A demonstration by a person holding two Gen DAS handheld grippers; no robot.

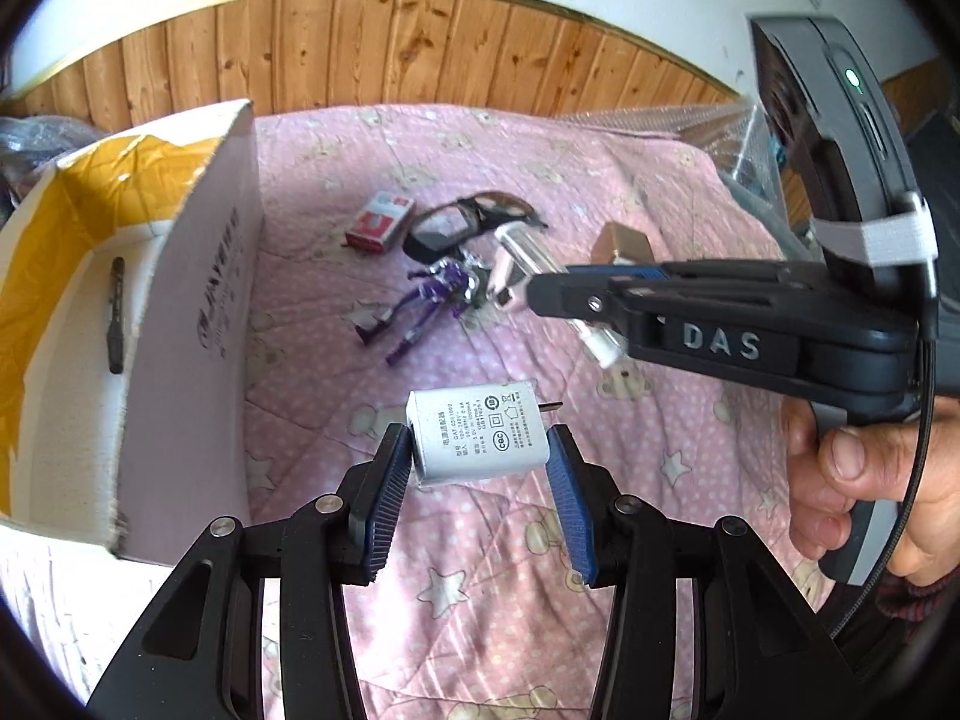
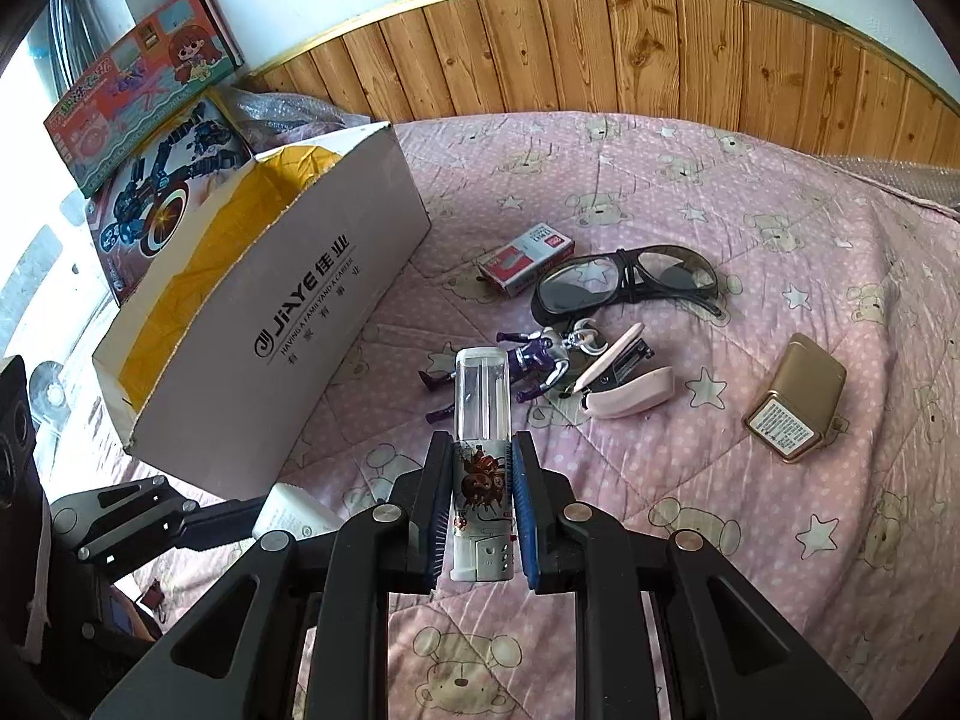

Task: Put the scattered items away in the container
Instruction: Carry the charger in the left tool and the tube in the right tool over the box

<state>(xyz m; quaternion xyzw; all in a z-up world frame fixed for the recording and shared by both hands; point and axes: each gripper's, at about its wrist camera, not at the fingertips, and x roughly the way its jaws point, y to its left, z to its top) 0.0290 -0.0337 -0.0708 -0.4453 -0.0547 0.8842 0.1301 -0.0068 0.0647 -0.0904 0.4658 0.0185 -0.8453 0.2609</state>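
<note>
Fingers of the left gripper clamp a white USB power adapter above a pink quilted bed, just right of the open cardboard box that serves as the container. Beside it, the right gripper has its fingers closed on a slim transparent lighter with a printed white sleeve, held clear of the bedding; a person's hand grips that tool's handle. Inside the box, a black pen lies against the yellow lining. Beyond the box's right side, still on the quilt, sit a red-and-white staple box, dark safety goggles, a purple action figure, a pink stapler and, farthest out, a gold rectangular case. Behind the box, colourful toy cartons are stacked against the wall.
</note>
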